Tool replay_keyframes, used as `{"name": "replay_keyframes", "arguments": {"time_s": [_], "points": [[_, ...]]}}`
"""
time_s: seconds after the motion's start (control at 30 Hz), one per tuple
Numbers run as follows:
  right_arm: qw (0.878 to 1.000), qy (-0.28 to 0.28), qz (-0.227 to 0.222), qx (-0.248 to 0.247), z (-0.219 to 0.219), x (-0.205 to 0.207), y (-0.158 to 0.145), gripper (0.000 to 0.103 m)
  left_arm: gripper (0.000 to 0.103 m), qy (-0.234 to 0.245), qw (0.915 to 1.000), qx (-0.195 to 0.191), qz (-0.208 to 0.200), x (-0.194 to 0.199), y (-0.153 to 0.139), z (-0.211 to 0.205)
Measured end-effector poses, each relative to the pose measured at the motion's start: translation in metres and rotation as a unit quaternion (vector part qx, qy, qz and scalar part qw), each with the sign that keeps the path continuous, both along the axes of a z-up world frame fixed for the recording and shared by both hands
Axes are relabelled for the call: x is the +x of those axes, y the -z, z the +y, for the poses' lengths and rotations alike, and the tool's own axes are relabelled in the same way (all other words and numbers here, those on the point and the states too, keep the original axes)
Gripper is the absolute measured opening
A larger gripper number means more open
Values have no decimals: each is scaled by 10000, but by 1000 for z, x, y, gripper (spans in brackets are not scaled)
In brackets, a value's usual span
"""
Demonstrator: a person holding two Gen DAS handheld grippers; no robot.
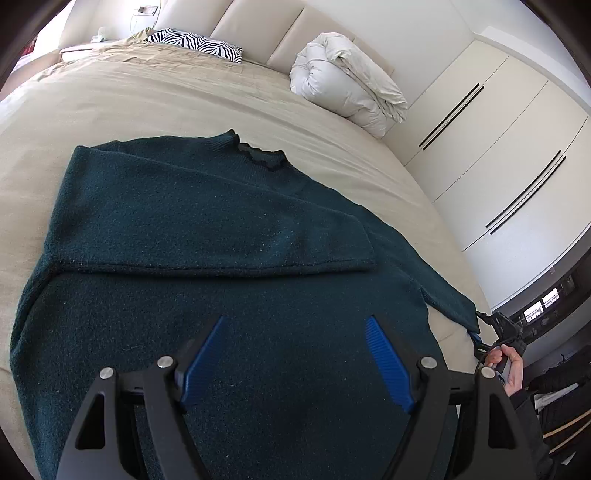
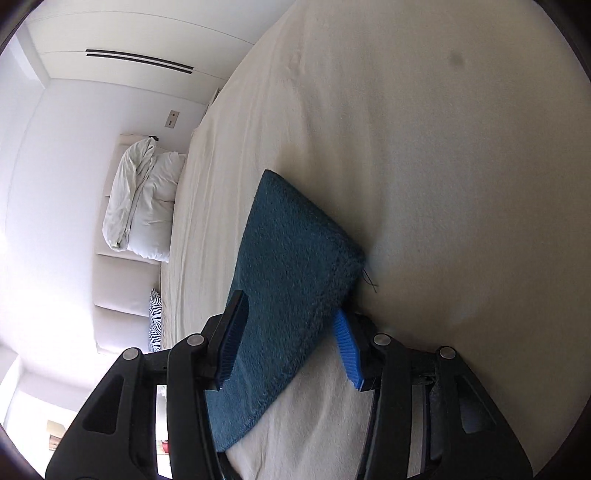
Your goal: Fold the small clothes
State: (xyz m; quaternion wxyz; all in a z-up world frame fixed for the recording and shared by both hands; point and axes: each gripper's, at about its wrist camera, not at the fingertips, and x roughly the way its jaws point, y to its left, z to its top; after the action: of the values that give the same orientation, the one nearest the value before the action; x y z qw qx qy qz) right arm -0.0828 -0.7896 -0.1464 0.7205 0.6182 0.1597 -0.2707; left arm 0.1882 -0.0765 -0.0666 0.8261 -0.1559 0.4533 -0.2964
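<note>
- I take the sweater (image 1: pixel 207 236) as my landmark: dark teal, lying flat on the beige bed (image 1: pixel 110 103), its neck toward the headboard (image 1: pixel 258 29).
- Furthest left of the sweater, up by the headboard, I see a zebra-striped pillow (image 1: pixel 195 42).
- One sleeve (image 1: pixel 221 221) is folded across the sweater's chest, its cuff ending near the middle of the garment.
- My left claw (image 1: pixel 295 354) hangs over the sweater's lower body. Its blue pads (image 1: pixel 205 362) stand well apart with nothing between them, only the knit below.
- Up and to the right of the sweater's neck, a rolled white duvet (image 1: pixel 347 81) rests against the headboard.
- The other sleeve (image 1: pixel 443 295) stretches out from the sweater's right side toward the edge of the bed.
- At that sleeve's tip I see my right claw (image 1: pixel 480 338), with a hand (image 1: pixel 511 369) wrapped round its handle.
- From the right wrist camera, the sleeve's cuff end (image 2: pixel 291 266) lies between that claw's (image 2: pixel 291 343) two blue pads (image 2: pixel 347 350). The left pad sits against the fabric; I cannot tell whether the right pad presses on it too, so I cannot say the cuff is clamped.
- Right of the sweater, past the bed, stands a white wardrobe (image 1: pixel 498 147) with dark bar handles.
</note>
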Motion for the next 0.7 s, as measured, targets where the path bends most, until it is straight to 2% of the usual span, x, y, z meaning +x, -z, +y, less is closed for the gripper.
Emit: {"name": "replay_keyframes", "arguments": {"time_s": [0.13,0.23,0.33,0.4,0.5,0.6,0.67,0.7], "points": [[9989,-140,402,-215,-15,24,-8,8,79,7,9999,-124,99,8,1,-4],[9940,-444,553,-830,-2,46,-43,7,79,38,9996,-246,126,14,-2,-5],[9765,-1222,704,-1629,48,91,-88,7,79,48,9989,-439,183,21,-7,-7],[9527,-1936,763,-2215,96,130,-114,7,81,58,9979,-595,255,26,-9,-10],[8981,-3066,845,-3037,192,184,-135,7,83,61,9945,-964,414,30,-10,-11],[8476,-3897,941,-3477,280,224,-129,7,85,23,9878,-1391,699,37,-4,-11],[8245,-4232,980,-3626,328,241,-118,7,87,35,9818,-1653,933,41,2,-13],[8176,-4378,1011,-3601,347,249,-110,7,88,69,9789,-1746,1060,44,6,-16]]}}
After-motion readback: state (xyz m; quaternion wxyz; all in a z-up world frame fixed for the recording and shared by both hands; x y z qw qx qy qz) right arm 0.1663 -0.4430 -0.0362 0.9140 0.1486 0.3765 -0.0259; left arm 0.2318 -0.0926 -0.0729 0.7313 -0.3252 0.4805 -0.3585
